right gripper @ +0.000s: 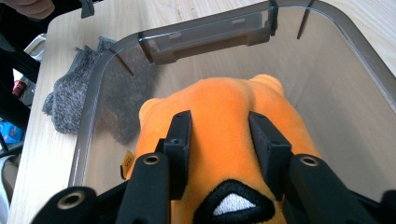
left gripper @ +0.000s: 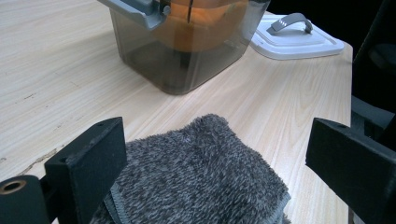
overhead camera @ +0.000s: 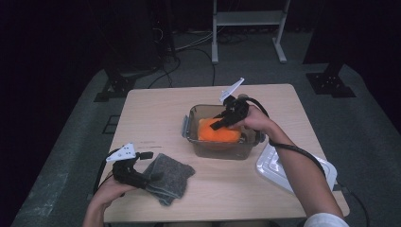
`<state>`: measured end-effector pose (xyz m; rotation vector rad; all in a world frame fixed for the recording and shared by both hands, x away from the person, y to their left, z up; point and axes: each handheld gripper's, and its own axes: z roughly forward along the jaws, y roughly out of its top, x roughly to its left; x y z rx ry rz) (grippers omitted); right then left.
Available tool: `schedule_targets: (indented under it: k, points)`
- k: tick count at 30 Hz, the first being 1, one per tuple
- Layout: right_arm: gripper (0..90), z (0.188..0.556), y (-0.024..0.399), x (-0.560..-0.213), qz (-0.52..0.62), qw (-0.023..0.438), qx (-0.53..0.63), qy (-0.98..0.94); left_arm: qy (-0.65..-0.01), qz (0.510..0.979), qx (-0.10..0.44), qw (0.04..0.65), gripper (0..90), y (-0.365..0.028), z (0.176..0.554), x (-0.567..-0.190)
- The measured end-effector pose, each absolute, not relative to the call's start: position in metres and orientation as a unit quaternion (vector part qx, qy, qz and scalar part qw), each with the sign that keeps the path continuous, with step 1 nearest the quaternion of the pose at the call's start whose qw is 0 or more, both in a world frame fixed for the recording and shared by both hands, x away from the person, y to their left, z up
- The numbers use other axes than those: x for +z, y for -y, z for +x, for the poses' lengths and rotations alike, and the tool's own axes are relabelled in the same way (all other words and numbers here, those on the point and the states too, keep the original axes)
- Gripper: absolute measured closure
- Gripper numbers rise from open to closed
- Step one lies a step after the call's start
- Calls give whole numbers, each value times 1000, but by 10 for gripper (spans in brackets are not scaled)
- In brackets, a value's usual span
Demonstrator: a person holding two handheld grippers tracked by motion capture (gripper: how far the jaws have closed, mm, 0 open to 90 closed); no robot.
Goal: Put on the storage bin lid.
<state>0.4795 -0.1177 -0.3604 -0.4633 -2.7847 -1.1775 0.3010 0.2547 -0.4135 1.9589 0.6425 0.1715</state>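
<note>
Wooden table (overhead camera: 156, 118): right tool (right gripper: 219, 140) pinches orange plush toy (right gripper: 224, 121) inside clear bin (right gripper: 355, 42); left tool (left gripper: 215, 158) open astride grey cloth (left gripper: 196, 172).

Around the clear bin (overhead camera: 222, 150), the tabletop (overhead camera: 151, 113) lies open to your left and far side. The grey cloth (overhead camera: 171, 175) blocks the near-left approach; the white lid (overhead camera: 272, 165) blocks the near-right. Inside the bin, the orange plush (overhead camera: 215, 135) takes most of the room.

No readable text, labels, brands or numbers anywhere
</note>
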Motion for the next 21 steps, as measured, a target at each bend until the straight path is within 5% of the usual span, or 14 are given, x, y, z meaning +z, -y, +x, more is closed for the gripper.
schedule_targets:
  k: [21]
  points:
    - [552,478,114,-359,-154,42,-379,911,-268,813,72,512,44,-255,300,-412]
